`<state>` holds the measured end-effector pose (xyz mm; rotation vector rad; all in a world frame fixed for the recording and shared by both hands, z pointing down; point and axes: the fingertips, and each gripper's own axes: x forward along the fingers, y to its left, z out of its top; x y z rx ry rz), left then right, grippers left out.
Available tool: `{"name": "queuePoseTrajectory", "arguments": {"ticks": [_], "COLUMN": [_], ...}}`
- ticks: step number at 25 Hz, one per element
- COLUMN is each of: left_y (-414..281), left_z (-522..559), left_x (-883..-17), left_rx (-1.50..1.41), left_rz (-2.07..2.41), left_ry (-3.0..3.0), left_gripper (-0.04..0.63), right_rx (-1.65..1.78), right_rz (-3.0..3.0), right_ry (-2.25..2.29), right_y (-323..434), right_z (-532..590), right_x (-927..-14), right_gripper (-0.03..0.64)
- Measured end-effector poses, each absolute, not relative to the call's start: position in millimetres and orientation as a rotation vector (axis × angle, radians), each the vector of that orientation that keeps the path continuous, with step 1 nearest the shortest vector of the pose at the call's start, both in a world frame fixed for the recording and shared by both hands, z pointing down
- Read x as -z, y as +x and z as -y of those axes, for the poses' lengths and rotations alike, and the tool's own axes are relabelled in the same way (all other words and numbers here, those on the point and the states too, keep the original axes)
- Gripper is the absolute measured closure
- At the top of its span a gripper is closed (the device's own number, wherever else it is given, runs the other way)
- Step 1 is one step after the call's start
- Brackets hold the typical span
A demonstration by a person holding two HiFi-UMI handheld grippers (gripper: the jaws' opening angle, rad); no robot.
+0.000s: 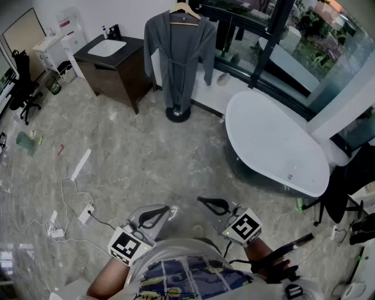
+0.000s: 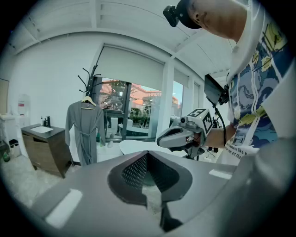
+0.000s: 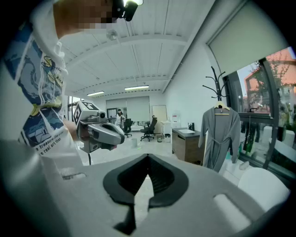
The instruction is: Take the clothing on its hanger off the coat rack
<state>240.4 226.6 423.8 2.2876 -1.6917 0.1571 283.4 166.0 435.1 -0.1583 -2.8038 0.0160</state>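
A long grey robe (image 1: 180, 53) with a tied belt hangs on a pale wooden hanger (image 1: 185, 10) hooked at the top of the black coat rack (image 1: 177, 113). Its long axis runs straight down the rack's pole, hem just above the round base, front turned out toward the room. Well apart from the rack, the left hand-held gripper (image 1: 159, 212) and right hand-held gripper (image 1: 210, 204) are both clenched on nothing.
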Motion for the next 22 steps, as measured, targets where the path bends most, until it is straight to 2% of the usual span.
{"name": "queuePoseTrajectory", "arguments": {"ticks": [8, 20, 22], "left_y": [147.4, 63.6, 52.0], "left_z": [-285.5, -327.3, -318.5], "left_x": [-424.6, -442.9, -444.6], "left_rx": [-0.163, -0.135, -0.112], "left_rz": [1.705, 1.623, 1.63], "left_ry": [2.278, 2.332, 2.333], "left_gripper": [0.592, 0.58, 0.575], "right_rx": [0.035, -0.079, -0.064], "right_rz": [2.797, 2.788, 2.781], "right_ry": [-0.168, -0.121, -0.104], "right_y": [193.6, 106.3, 96.9], "right_z": [-226.4, -278.0, -270.0], "right_x": [-426.5, -437.2, -433.4], "right_gripper": [0.615, 0.614, 0.597]}}
